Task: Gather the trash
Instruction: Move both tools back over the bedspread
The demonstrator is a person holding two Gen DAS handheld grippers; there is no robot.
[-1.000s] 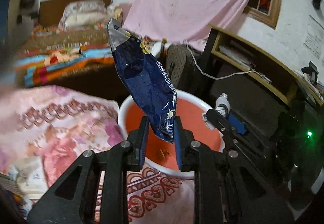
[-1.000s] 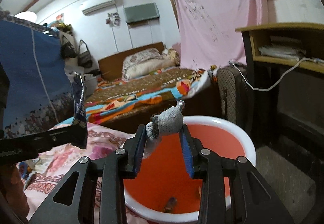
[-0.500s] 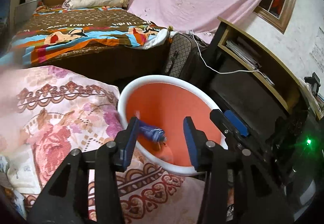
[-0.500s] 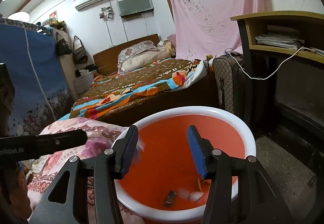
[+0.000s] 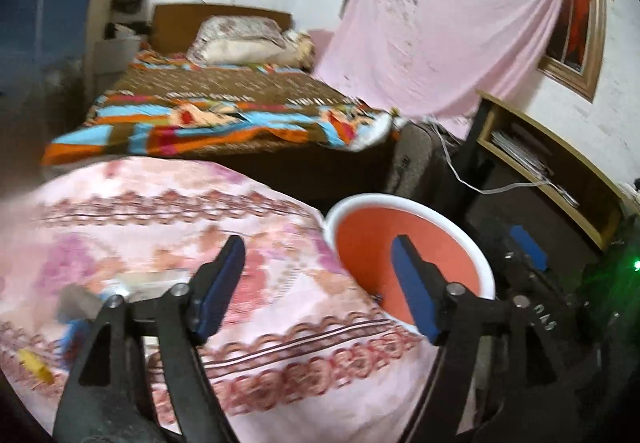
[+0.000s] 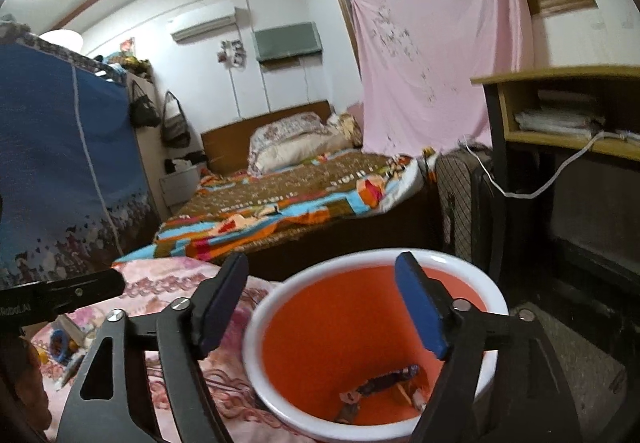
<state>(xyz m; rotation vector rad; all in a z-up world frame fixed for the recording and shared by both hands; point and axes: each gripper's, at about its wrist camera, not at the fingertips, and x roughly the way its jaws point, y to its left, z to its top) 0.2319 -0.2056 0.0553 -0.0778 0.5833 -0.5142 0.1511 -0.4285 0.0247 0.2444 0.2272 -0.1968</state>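
Far left, remaining trash point(image 5: 72, 307): I see blurred scraps lying on the pink floral bedspread point(image 5: 168, 211) – something silvery, a bit of blue, a yellow piece lower down; too smeared to name.
Left gripper point(image 5: 318, 285): its jaws have just been opening and now stand wide, nothing between them. I have it over the bedspread, next to the tub's rim.
Key relation: the scraps lie to the left of the left gripper, down on the bedspread and well away from the tub – so I judge the left hand is the nearer one for the next pickup. In the right wrist view the same clutter point(image 6: 64, 343) sits far left, beyond the left gripper's finger.
Long axis of the scraps: I cannot tell through the blur.
Tub point(image 6: 372, 263): white rim, orange inside, standing against the bedspread's edge.
Trash already in point(image 6: 380, 383): a dark wrapper and small bits lie at the bottom.
Right gripper point(image 6: 322, 303): jaws have just been opening too, now spread wide and empty, poised over the tub's mouth.
Next, as I judge it: swing left and down toward the scraps.
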